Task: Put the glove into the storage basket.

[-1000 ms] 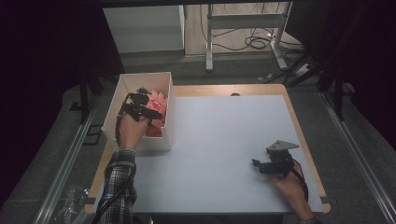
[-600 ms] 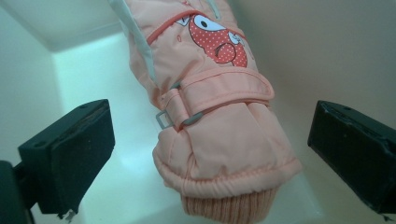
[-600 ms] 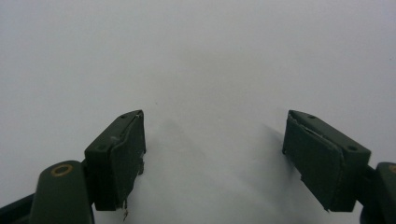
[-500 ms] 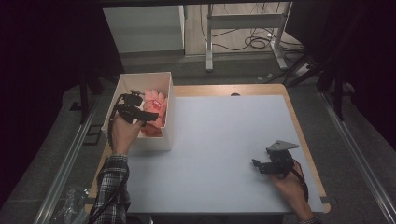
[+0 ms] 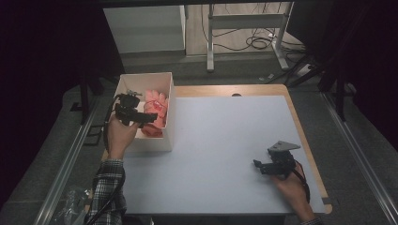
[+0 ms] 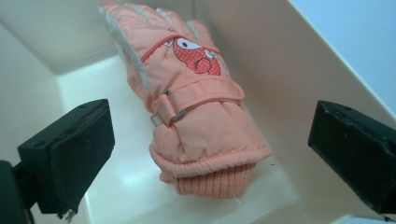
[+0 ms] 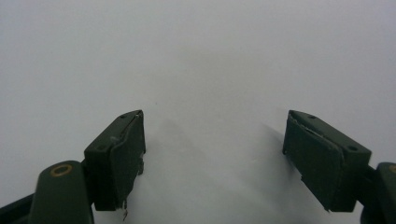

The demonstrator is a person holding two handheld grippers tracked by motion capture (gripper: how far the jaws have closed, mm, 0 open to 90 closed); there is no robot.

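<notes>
Two claws, both mine, work a pale tabletop (image 5: 220,154) edged in wood. A white box (image 5: 168,112) sits at its far left corner, and a peach glove (image 6: 196,107) with a red spotted patch lies inside, fingers toward the box's far wall, knit cuff toward me, against the box's right wall. My left claw (image 5: 149,118) hangs over the box just above the glove, jaws spread wide to either side of it, touching nothing. My right claw (image 5: 257,165) rests low near the tabletop's near right corner, jaws wide, holding nothing.
</notes>
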